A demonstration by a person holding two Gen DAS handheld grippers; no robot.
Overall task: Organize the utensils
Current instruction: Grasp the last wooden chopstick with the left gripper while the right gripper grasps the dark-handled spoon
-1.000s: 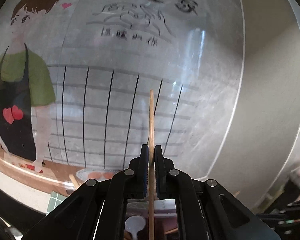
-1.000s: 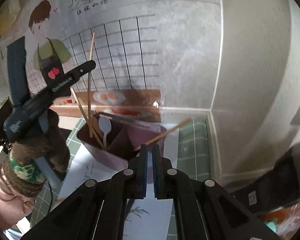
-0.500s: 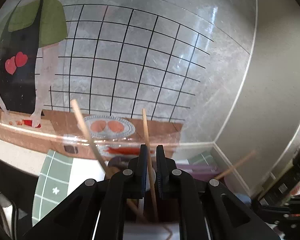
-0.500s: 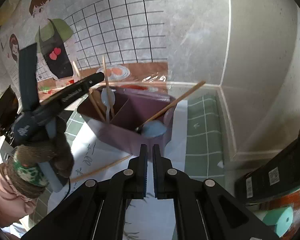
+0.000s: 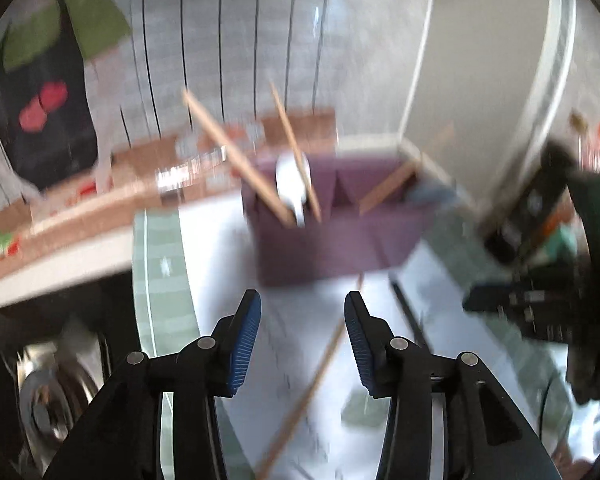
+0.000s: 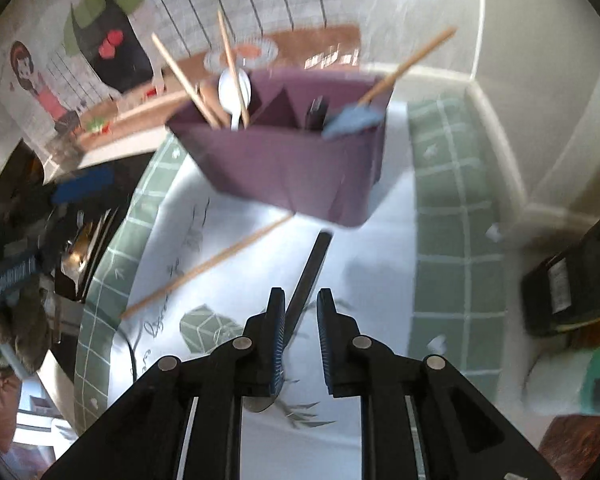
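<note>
A purple divided holder stands on a white mat. Its left compartment holds two wooden chopsticks and a white spoon. Its right side holds a wooden-handled blue spatula. One loose chopstick and a black utensil handle lie on the mat. My left gripper is open and empty above the loose chopstick. My right gripper is open, its jaws on either side of the black handle.
The white mat lies on a green tiled cloth in a wall corner. A cartoon poster covers the back wall. Dark boxes stand at the right. The left hand's gripper shows at the left edge.
My left gripper let go of the chopstick into the holder, opened wide and pulled back and down. My right gripper opened and came down over the black handle.
</note>
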